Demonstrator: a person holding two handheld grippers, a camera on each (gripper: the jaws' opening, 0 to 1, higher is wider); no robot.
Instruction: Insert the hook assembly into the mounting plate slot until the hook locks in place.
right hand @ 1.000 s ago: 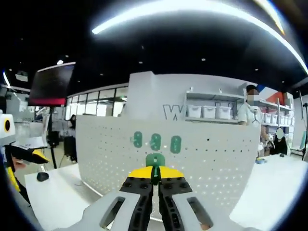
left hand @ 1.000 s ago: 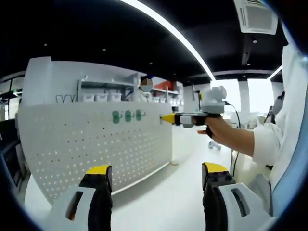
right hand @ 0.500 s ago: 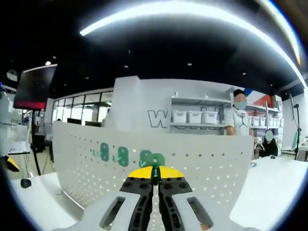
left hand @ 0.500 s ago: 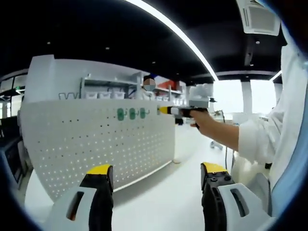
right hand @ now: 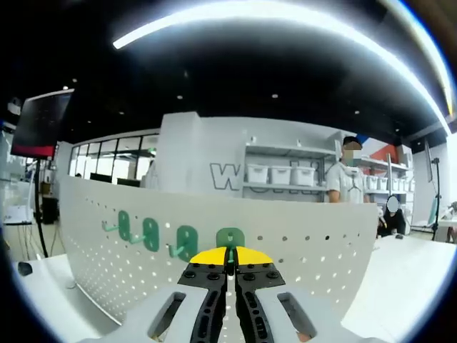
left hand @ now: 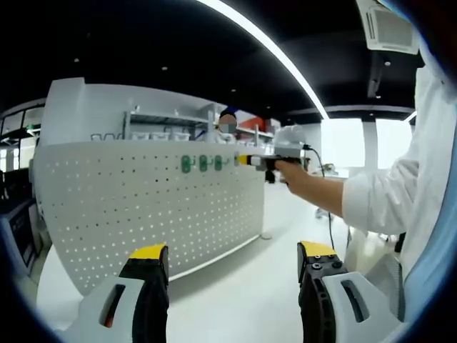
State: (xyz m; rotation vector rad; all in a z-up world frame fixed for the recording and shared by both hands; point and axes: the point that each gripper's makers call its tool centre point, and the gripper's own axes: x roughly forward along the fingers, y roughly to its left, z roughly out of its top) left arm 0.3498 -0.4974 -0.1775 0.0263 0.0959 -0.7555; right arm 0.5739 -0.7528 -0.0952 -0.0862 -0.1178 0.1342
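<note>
A white pegboard mounting plate point(left hand: 143, 207) stands upright on the table, with three green hooks point(left hand: 203, 163) in a row near its top edge. My right gripper point(left hand: 246, 160), held by a hand, points its yellow tips at the board just right of that row. In the right gripper view the same three hooks point(right hand: 151, 234) hang left of centre on the pegboard point(right hand: 300, 250). My right gripper point(right hand: 230, 256) is shut on a fourth green hook point(right hand: 230, 238), held against the board. My left gripper point(left hand: 232, 251) is open, low and well back from the board.
The white table point(left hand: 235, 300) runs along the foot of the board. Behind it stand shelves with white bins point(right hand: 278, 174) and a person point(right hand: 348, 182). A dark monitor point(right hand: 43, 121) hangs far left. A white sleeve point(left hand: 400, 193) takes up the right side.
The right gripper has risen and shifted right with its hook, from below the three hung hooks to level with them at the right end of the row. The left gripper stays open.
</note>
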